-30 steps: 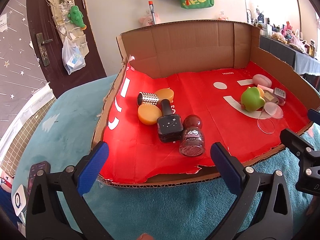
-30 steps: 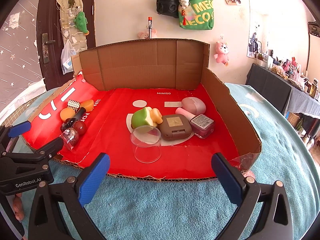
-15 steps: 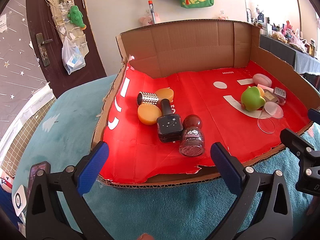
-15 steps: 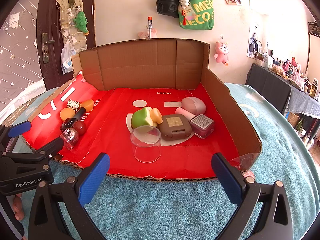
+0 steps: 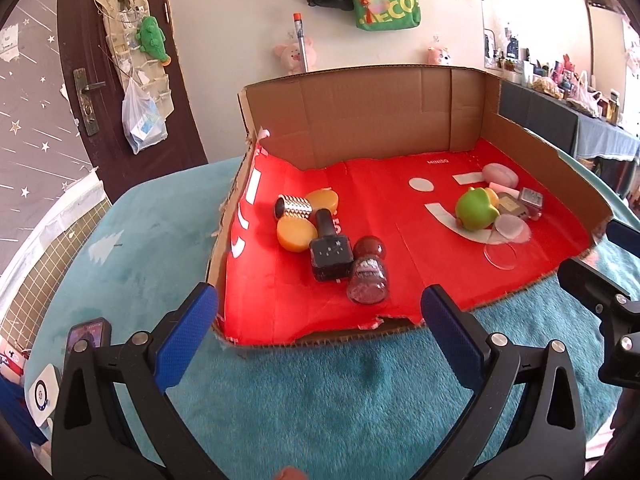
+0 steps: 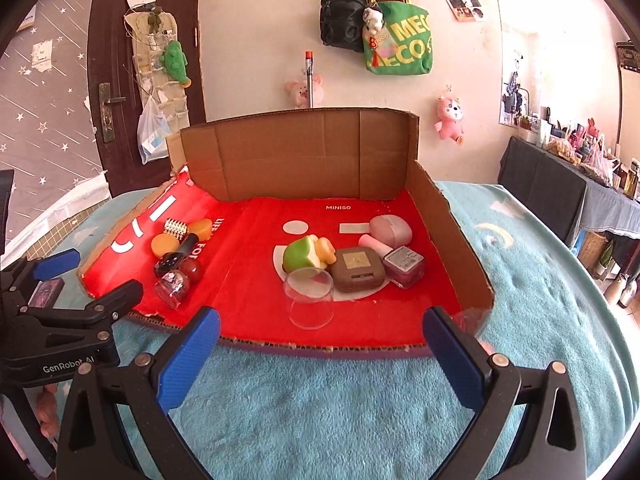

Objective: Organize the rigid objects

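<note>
My way into the cardboard tray [image 6: 436, 196] is over its low front edge; tall walls close the back and right. A bare red strip runs up the middle between the bottle cluster [image 5: 328, 240] at left and the clear cup [image 6: 310, 300] with boxes [image 6: 358, 270] at right.

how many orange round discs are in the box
2. One orange disc lies in front of the studded silver cap, the other orange disc behind it. More may be hidden.

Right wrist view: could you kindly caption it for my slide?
Open right claw faces a clear cup in the red-lined box.
</note>
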Available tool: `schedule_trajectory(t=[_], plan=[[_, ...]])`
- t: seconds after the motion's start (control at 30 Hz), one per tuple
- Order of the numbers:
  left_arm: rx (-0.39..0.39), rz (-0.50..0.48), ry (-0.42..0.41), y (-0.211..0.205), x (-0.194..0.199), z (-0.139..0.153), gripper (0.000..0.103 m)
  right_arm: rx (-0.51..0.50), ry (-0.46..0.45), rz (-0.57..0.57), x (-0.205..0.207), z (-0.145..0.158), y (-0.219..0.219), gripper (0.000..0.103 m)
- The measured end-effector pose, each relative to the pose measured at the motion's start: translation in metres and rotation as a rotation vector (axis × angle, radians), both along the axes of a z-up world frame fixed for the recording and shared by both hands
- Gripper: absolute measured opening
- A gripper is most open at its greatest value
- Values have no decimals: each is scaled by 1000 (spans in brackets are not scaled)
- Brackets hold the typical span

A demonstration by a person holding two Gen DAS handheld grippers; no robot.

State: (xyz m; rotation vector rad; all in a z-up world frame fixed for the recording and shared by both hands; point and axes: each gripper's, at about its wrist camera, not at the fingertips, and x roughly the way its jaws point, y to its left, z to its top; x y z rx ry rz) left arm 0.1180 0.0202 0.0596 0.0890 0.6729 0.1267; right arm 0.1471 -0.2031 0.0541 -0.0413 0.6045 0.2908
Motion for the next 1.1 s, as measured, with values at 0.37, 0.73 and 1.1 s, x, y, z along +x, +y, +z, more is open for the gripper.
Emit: schedule_trajectory(t=[0.37, 0.73, 1.1], plan=[[-56, -47, 71, -8, -22, -17, 103, 10, 103, 28, -21, -18, -14, 103], [-90, -41, 146, -5, -20, -39, 103, 7, 183, 16, -18, -39, -18, 103], [-110, -50, 170, -6, -17, -45, 103, -7, 206, 17, -13, -46, -15, 103]])
